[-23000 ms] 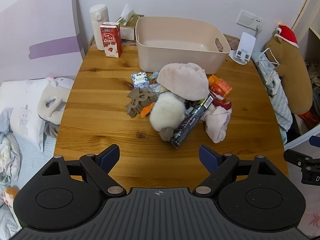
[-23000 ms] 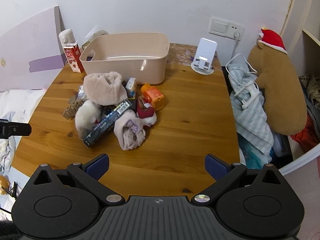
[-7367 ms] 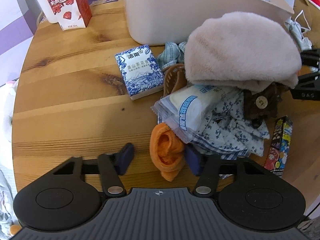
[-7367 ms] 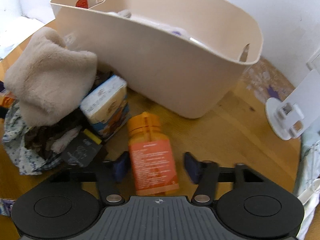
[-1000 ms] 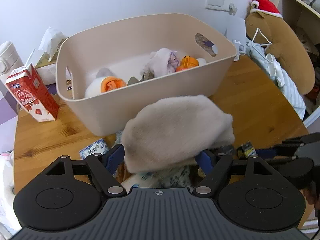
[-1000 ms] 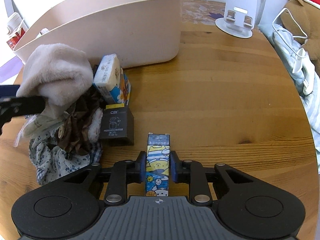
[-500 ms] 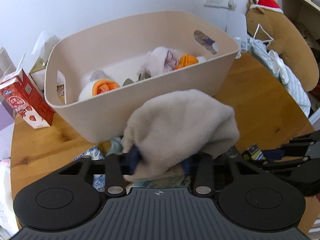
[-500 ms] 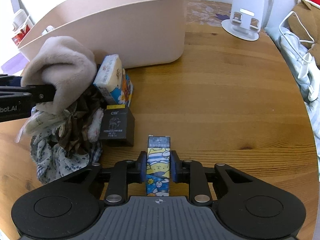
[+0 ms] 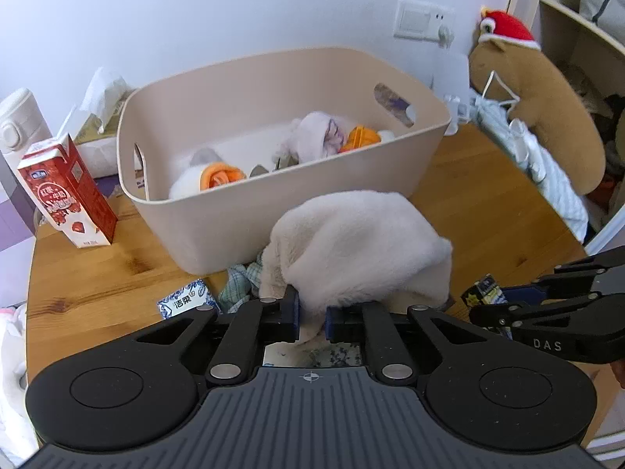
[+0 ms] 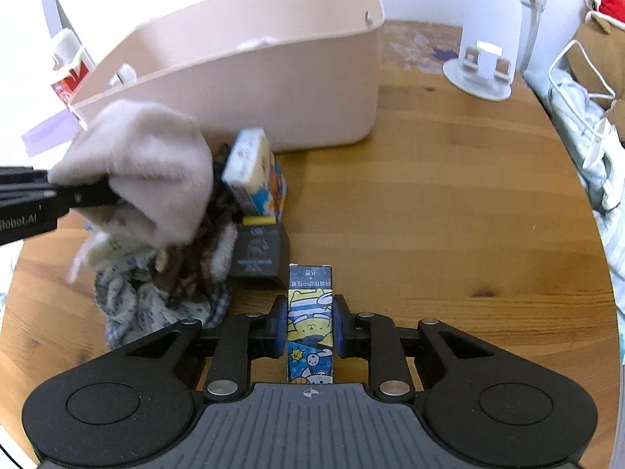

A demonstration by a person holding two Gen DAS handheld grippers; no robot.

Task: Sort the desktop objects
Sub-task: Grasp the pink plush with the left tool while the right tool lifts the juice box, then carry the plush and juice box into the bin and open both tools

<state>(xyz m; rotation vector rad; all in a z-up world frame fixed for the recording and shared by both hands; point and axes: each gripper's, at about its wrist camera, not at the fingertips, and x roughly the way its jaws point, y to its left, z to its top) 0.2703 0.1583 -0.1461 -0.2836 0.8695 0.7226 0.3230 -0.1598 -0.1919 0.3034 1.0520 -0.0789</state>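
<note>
Your left claw (image 9: 311, 318) has just been closing and now pinches the fluffy cloth (image 9: 359, 246); your right claw (image 10: 308, 330) clamps the cartoon box (image 10: 310, 312); lift both over the bin (image 9: 242, 211) rim.

The wooden worktop (image 10: 449, 203) carries a beige bin (image 9: 242, 211), a red milk carton (image 9: 66, 191), a white phone stand (image 10: 482, 66), a black box (image 10: 259, 254) and a cloth pile (image 10: 156, 293).

A red milk carton (image 9: 68, 191) stands upright on the wooden tabletop (image 10: 449, 211) beside a white flask (image 9: 19, 125) and a tissue box (image 9: 97, 133). A white phone stand (image 10: 482, 66) sits below a wall socket (image 9: 424, 23). A brown plush toy (image 9: 535, 117) wearing a red hat leans off the tabletop's edge.
</note>
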